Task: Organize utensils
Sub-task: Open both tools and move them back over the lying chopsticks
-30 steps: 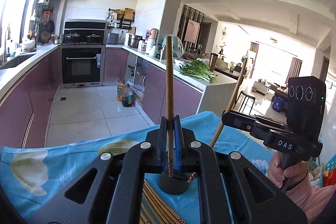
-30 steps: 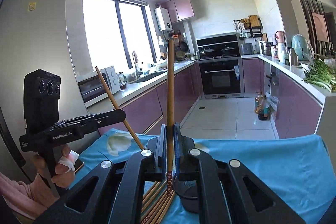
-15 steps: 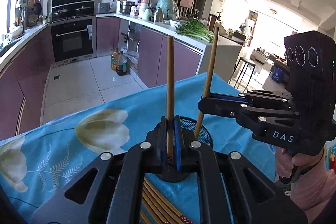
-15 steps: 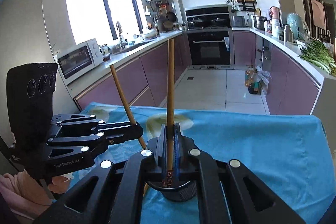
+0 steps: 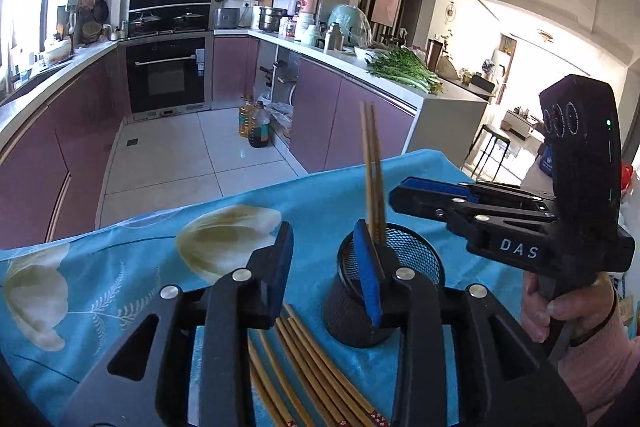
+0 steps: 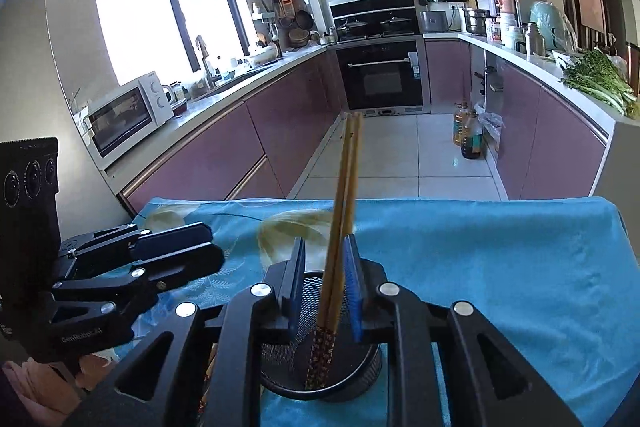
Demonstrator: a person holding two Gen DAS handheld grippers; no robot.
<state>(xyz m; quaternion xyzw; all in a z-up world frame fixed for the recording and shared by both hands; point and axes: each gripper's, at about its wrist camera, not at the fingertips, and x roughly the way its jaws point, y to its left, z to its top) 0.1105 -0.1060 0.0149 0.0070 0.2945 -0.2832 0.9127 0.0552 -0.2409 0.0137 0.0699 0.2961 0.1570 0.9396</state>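
Bamboo chopsticks: two stand in the mesh cup, the rest wait flat.
From the left, our left gripper (image 5: 326, 273) has just spread its fingers, nothing between them; loose chopsticks (image 5: 304, 367) lie on the blue-clothed worktop (image 5: 120, 287) beneath. We judge them light, stiff and slick, best pinched mid-shaft. The black mesh cup (image 6: 320, 367) holds the upright pair (image 6: 344, 211); our right gripper (image 6: 324, 287) has just released, its fingers flanking them.

Two wooden chopsticks (image 6: 345, 211) stand tilted in the black mesh cup (image 5: 416, 259); others (image 5: 316, 371) lie beside it.
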